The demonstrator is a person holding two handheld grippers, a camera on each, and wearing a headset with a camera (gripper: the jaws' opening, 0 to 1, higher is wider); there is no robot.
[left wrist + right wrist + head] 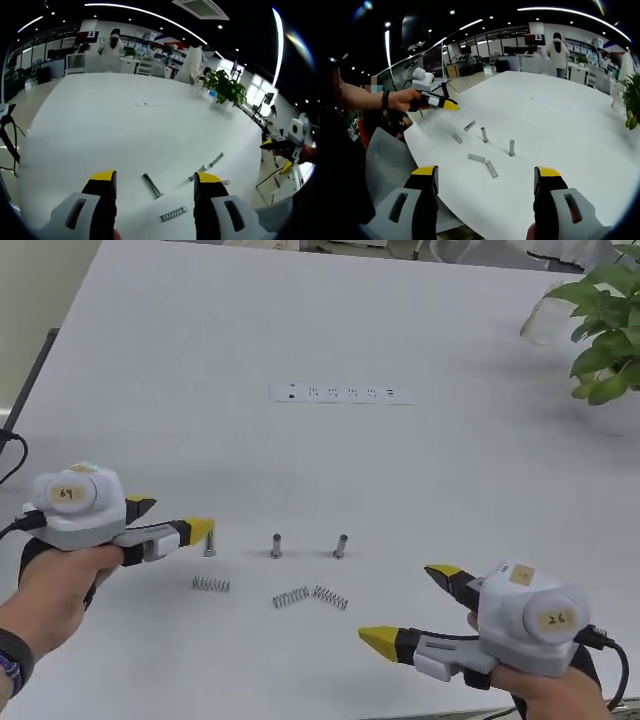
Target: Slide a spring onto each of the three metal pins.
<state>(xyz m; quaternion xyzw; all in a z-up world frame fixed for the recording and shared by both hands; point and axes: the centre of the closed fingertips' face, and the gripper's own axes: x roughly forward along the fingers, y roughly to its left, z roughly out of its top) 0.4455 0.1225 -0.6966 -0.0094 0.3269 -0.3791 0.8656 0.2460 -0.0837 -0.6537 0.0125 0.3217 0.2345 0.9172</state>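
Three short steel pins (276, 546) upright on white bench (300, 460) for threading; three coiled wire springs (291, 596) loose nearby; left claw (178, 518), right claw (408, 605) gape empty.

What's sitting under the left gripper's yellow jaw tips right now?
The leftmost short silver metal pin, its top covered by a jaw tip of the left gripper in the head view. A small coiled steel spring lies nearby on the white table, untouched.

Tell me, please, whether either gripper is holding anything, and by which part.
Nothing is held: the left gripper and the right gripper both stand open, apart from the springs.
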